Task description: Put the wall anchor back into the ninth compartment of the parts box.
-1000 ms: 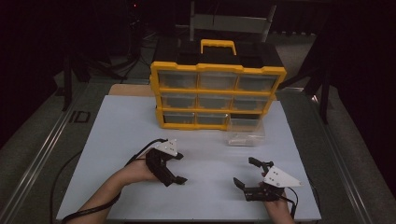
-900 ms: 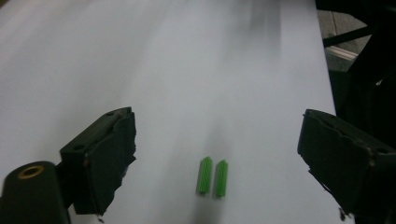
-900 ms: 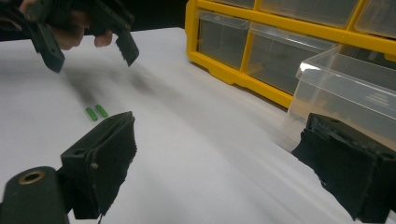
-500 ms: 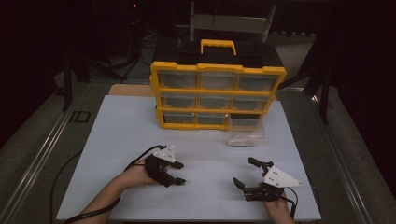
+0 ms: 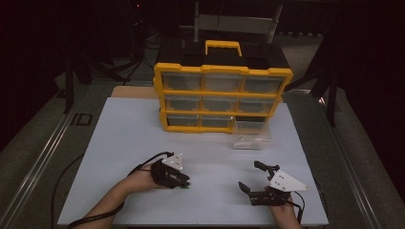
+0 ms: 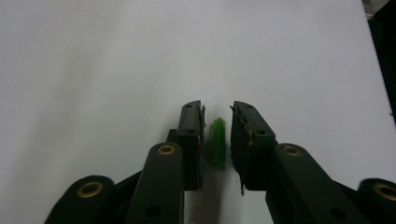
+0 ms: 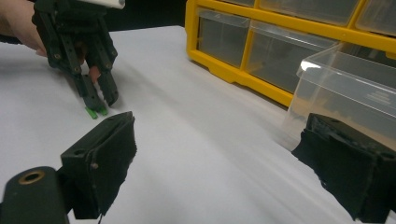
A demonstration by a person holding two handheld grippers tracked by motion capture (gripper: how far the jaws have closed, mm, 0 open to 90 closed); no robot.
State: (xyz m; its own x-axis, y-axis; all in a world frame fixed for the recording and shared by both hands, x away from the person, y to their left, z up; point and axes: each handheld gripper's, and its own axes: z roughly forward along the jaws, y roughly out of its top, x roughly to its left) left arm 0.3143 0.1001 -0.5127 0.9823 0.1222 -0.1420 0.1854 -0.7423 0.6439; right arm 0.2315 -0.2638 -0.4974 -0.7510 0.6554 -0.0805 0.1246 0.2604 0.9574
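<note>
Since a second ago the left gripper (image 5: 180,180) has lowered to the white table (image 6: 93,60), jaws slightly apart straddling the ungripped green plug (image 6: 217,140); the right gripper (image 5: 252,176) rests wide open, empty.

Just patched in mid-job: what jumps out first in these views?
The yellow drawer organizer stands at the table's far edge, with one clear drawer pulled out onto the white tabletop beside it. Nearer, the left gripper straddles a small green plastic piece, its jaws not yet touching it. The right gripper sits wide open.
</note>
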